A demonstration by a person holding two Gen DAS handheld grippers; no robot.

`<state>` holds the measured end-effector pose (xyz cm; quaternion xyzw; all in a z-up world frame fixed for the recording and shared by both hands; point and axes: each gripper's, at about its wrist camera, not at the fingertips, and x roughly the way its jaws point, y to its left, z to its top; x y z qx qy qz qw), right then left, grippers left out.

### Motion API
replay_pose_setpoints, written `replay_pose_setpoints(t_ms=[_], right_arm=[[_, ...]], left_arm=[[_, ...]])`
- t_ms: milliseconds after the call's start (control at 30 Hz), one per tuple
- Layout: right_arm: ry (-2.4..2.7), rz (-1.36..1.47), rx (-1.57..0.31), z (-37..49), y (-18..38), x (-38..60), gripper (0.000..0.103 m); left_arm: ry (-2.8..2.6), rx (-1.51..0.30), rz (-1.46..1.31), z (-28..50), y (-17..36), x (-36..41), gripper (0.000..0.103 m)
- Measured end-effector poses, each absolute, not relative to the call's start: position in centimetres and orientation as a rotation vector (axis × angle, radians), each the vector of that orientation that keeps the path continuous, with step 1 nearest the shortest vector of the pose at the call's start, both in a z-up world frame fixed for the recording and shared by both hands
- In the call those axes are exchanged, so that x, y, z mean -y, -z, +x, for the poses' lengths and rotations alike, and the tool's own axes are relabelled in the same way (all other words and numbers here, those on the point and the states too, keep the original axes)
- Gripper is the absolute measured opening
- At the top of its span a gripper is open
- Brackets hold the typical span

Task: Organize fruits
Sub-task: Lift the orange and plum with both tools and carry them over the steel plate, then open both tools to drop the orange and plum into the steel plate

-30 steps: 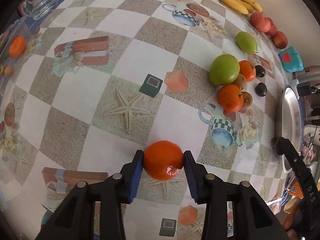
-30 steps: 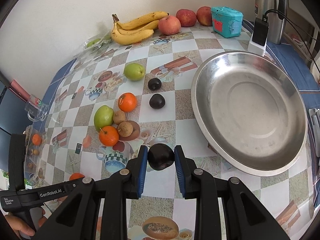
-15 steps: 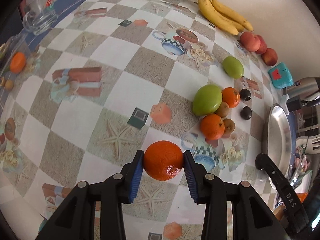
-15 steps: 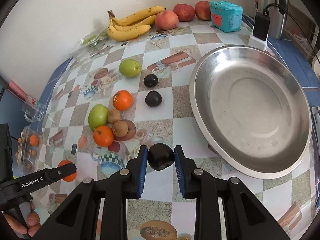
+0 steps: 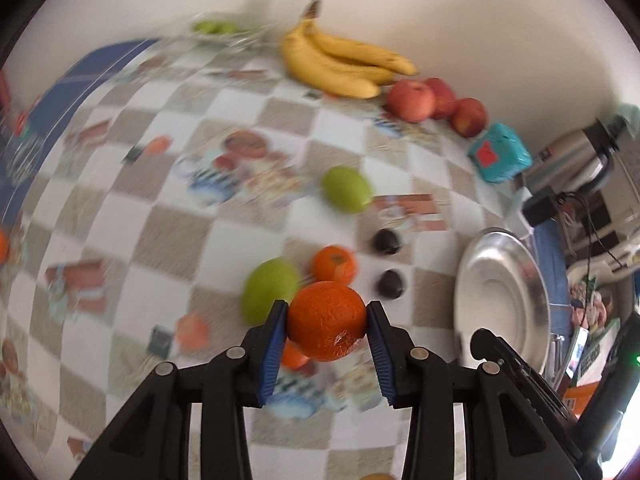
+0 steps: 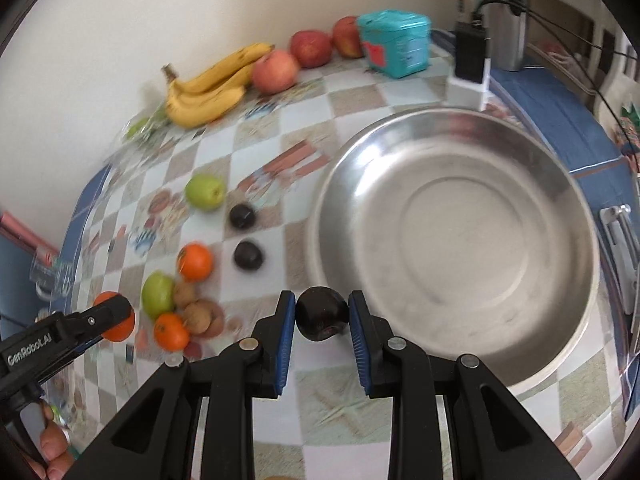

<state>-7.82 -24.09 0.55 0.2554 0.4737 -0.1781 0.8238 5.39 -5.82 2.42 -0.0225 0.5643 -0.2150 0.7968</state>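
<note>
- Orange mandarin [image 5: 326, 320] is clamped between the left gripper's [image 5: 327, 322] blue pads, held above the checkered table [image 5: 168, 240].
- Dark plum [image 6: 321, 313] is pinched in the right gripper [image 6: 322, 316], just beside the steel bowl's [image 6: 460, 240] near rim.
- Bananas [image 6: 208, 88] and apples [image 6: 296, 56] line the table's far edge.

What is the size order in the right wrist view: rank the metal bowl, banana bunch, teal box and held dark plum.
1. metal bowl
2. banana bunch
3. teal box
4. dark plum, held in the right tool; its nearness inflates it, so its order against the box is unsure.
</note>
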Motion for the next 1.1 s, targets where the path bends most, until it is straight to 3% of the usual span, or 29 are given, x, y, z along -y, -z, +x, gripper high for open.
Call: replay_pose_setpoints(t_ms=[667,1100], right_arm=[[0.593,0.672,-1.020,-8.4,1.0,35.2,0.029],[0.627,0.723,-1.040,-9.4,1.7,37.4,0.032]], left_arm=[[0.711,-1.171,0.246,2.3,-0.5,22.6,0.042],[0.696,-1.182,0.318,0.9,1.2,24.4,0.044]])
